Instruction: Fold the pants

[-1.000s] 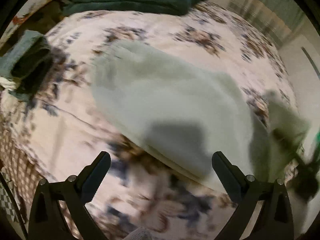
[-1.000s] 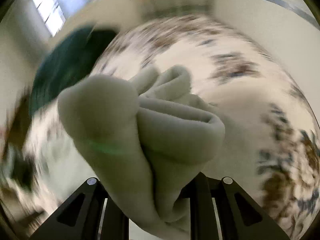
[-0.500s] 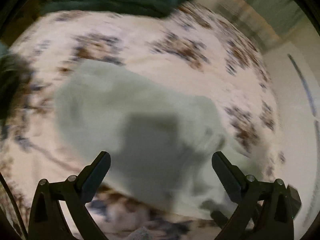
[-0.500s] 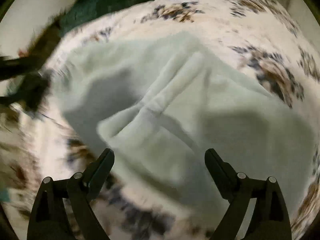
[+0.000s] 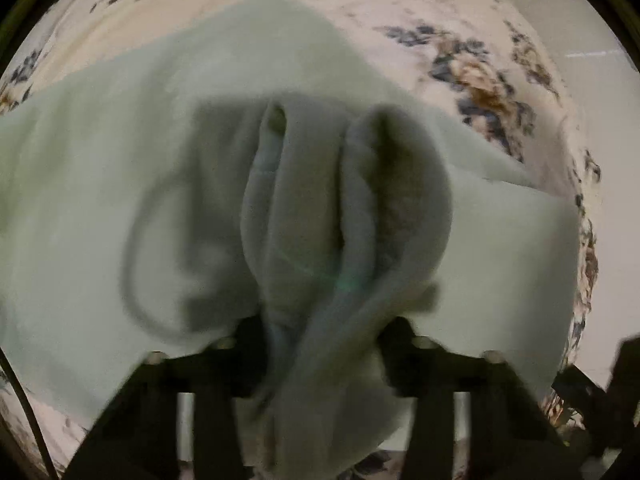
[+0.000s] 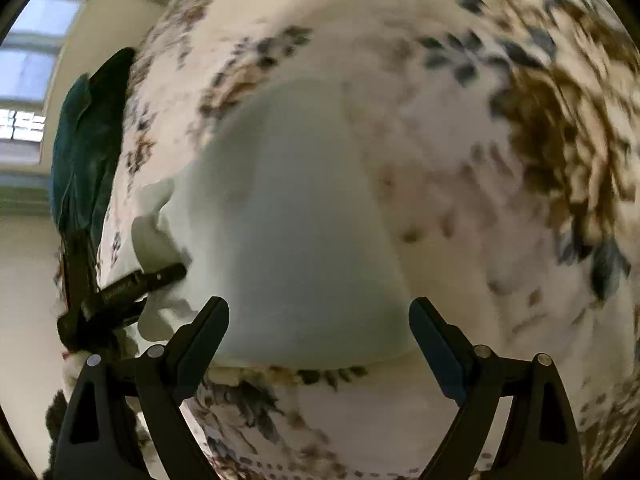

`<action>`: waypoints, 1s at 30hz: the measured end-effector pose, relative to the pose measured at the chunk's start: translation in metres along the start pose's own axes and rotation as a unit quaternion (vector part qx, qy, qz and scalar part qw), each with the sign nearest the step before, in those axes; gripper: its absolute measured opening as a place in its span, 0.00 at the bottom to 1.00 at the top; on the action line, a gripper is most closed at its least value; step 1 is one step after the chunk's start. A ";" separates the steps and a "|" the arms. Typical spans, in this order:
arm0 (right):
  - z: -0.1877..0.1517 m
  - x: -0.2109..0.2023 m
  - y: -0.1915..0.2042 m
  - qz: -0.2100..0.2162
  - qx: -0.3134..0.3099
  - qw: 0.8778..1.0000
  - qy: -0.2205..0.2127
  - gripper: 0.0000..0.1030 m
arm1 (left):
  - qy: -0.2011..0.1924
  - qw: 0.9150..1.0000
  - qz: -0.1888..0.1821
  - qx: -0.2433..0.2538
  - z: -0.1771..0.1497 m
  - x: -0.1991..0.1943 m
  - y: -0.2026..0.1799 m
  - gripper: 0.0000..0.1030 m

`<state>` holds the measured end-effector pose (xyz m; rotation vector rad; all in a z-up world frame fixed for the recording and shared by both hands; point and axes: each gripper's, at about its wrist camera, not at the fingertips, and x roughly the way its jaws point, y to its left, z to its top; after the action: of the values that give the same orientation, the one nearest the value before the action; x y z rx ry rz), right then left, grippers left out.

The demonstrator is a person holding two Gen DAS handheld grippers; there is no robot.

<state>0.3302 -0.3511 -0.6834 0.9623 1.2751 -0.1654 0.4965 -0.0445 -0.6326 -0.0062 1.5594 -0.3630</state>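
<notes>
The pale mint-green fleece pants (image 5: 120, 184) lie on the floral bedspread (image 5: 472, 40). My left gripper (image 5: 316, 332) is shut on a bunched fold of the pants, and the cloth hides its fingertips. In the right wrist view the pants (image 6: 288, 216) lie flat just ahead. My right gripper (image 6: 320, 328) is open and empty above their near edge. The left gripper (image 6: 132, 284) shows there at the left, pinching the cloth.
A dark teal blanket (image 6: 84, 148) lies at the far end of the bed, below a window (image 6: 24, 80). The bedspread (image 6: 500, 160) stretches out to the right of the pants. The right gripper's dark body (image 5: 600, 400) shows at the lower right of the left wrist view.
My left gripper was open above the pants and has now shut on a fold of them. My right gripper held a bunch of the pants a second ago, let go, and now stays open.
</notes>
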 end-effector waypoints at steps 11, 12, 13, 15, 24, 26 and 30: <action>0.019 0.038 -0.015 0.055 0.027 0.997 0.050 0.89 | 0.004 0.996 -0.016 -0.088 -0.031 -0.008 0.048 0.31; 0.020 0.040 -0.011 0.050 0.020 0.997 0.054 0.89 | 0.010 0.995 -0.020 -0.096 -0.031 -0.001 0.053 0.33; 0.021 0.040 -0.007 0.043 0.013 0.997 0.058 0.89 | 0.013 0.994 -0.030 -0.106 -0.029 0.004 0.057 0.35; 0.023 0.045 -0.001 0.020 -0.002 0.998 0.068 0.89 | 0.014 0.993 -0.047 -0.112 -0.025 0.002 0.058 0.41; 0.026 0.032 0.017 -0.003 -0.042 0.997 0.062 0.89 | -0.060 0.989 -0.048 -0.130 -0.021 -0.036 0.069 0.51; 0.024 0.036 0.019 -0.010 -0.044 0.997 0.065 0.89 | -0.057 0.990 -0.026 -0.127 -0.010 -0.022 0.073 0.54; 0.022 0.040 0.019 -0.031 -0.038 0.997 0.064 0.89 | -0.034 0.991 -0.022 -0.130 -0.003 -0.004 0.085 0.56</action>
<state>0.3714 -0.3390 -0.7087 0.8789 1.4198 -0.1047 0.5129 0.0373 -0.6479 -0.2526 1.5315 -0.1899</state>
